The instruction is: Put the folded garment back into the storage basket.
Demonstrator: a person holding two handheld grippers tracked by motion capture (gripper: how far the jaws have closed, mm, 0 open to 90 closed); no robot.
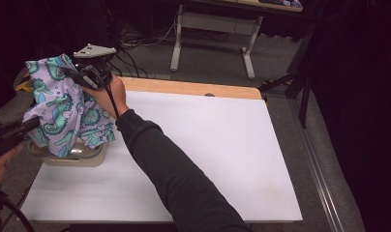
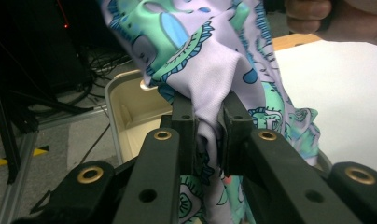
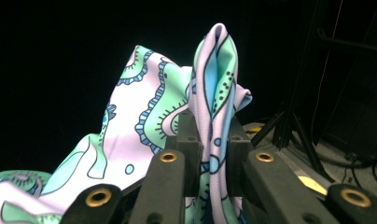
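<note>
Right tongs (image 1: pixel 89 72) raised on outstretched arm, pinching patterned cloth (image 1: pixel 63 111), left tongs (image 2: pixel 207 123) pinching its lower fold

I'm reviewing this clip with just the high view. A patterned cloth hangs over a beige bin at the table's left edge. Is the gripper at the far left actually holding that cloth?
Observer: Yes. In the left gripper view the left gripper is shut on a bunched fold of the seahorse-print cloth.
Operator: And the one up top, under the grey plate?
Observer: The right gripper is shut on another fold of the cloth, which stands up above its jaws.
Operator: Is anything in the bin?
Observer: The left gripper view shows part of the beige bin; that part looks bare inside, the rest is hidden by the cloth.
</note>
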